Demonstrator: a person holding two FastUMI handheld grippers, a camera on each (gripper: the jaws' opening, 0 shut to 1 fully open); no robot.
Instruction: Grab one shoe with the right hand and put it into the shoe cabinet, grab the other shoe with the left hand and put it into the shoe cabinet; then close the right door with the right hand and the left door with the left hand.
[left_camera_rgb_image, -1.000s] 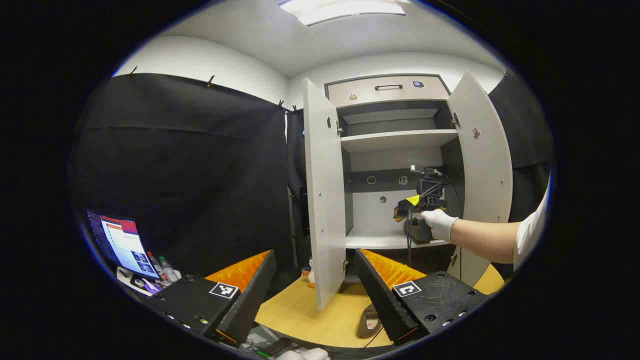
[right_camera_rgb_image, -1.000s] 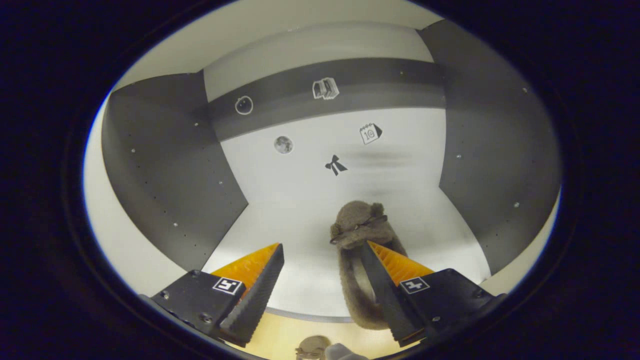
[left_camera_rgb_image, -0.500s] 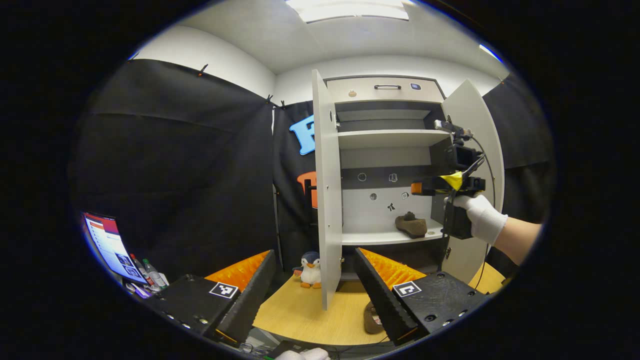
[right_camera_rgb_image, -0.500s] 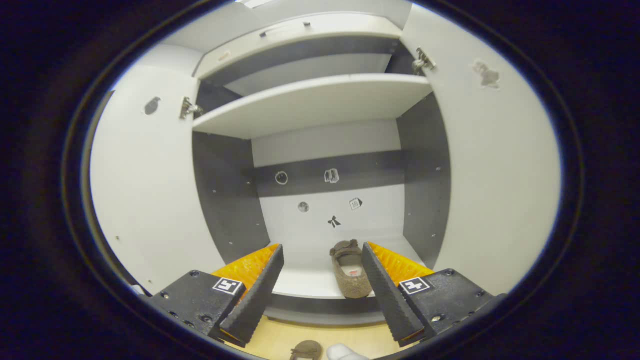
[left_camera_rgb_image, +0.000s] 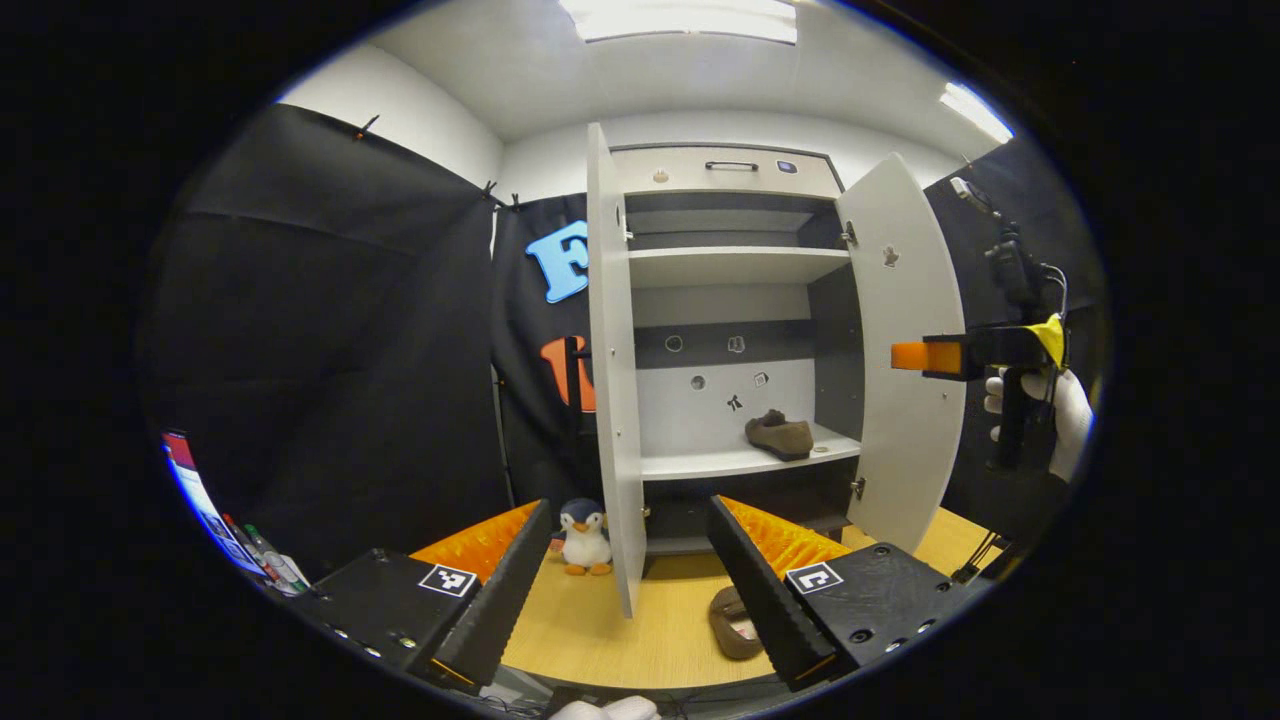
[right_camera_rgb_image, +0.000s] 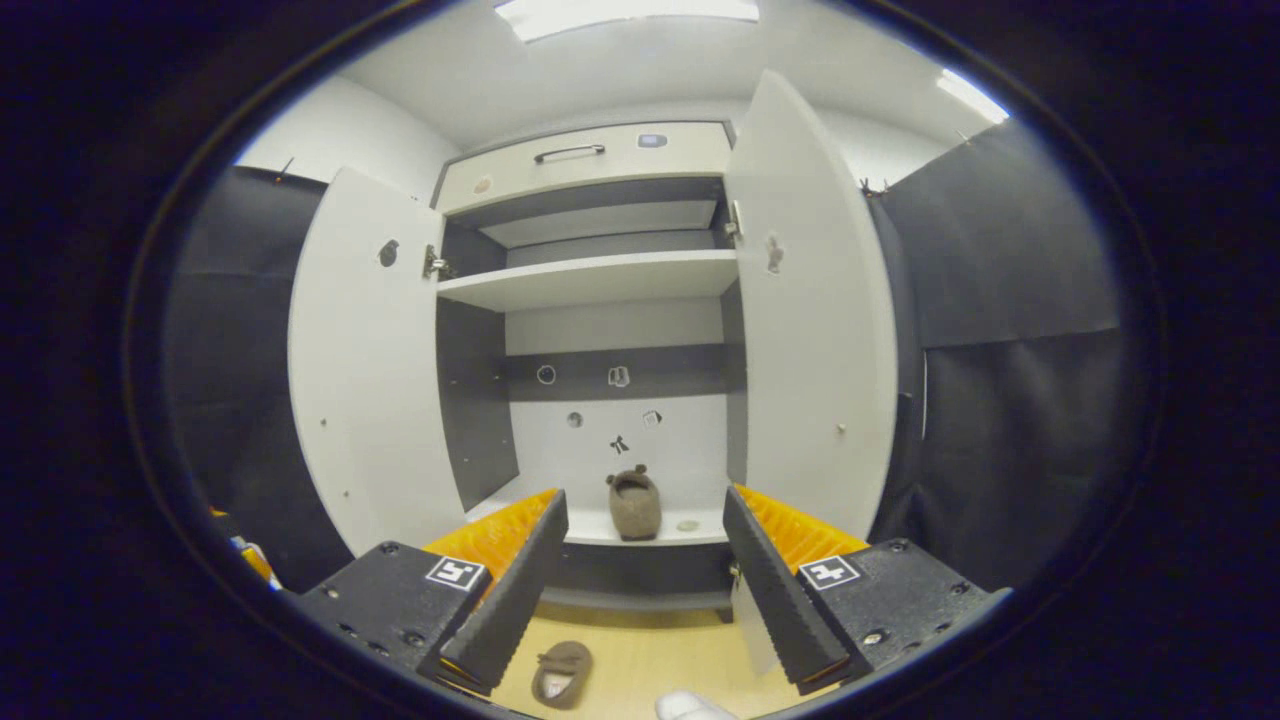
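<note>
Nearest, the left gripper (left_camera_rgb_image: 628, 580) hangs low over the table (left_camera_rgb_image: 640, 640), fingers apart and empty. The second shoe (left_camera_rgb_image: 733, 622) lies on the table just beside its right finger, untouched; the right gripper view shows it (right_camera_rgb_image: 562, 672) below the cabinet (right_camera_rgb_image: 590, 280).

The right gripper (right_camera_rgb_image: 645, 570) has backed out of the cabinet since a second ago, fingers apart and holding nothing. In the left gripper view it (left_camera_rgb_image: 925, 357) now sits in front of the right door (left_camera_rgb_image: 900, 350), held by a gloved hand (left_camera_rgb_image: 1062, 415).

Farthest, the first shoe (right_camera_rgb_image: 634, 503) rests alone on the lower shelf (left_camera_rgb_image: 745, 461). Both doors stand open, the left door (left_camera_rgb_image: 610, 370) edge-on.

Finding: the right-hand placement is complete. The left-hand pick-up appears next, with both doors to follow.
</note>
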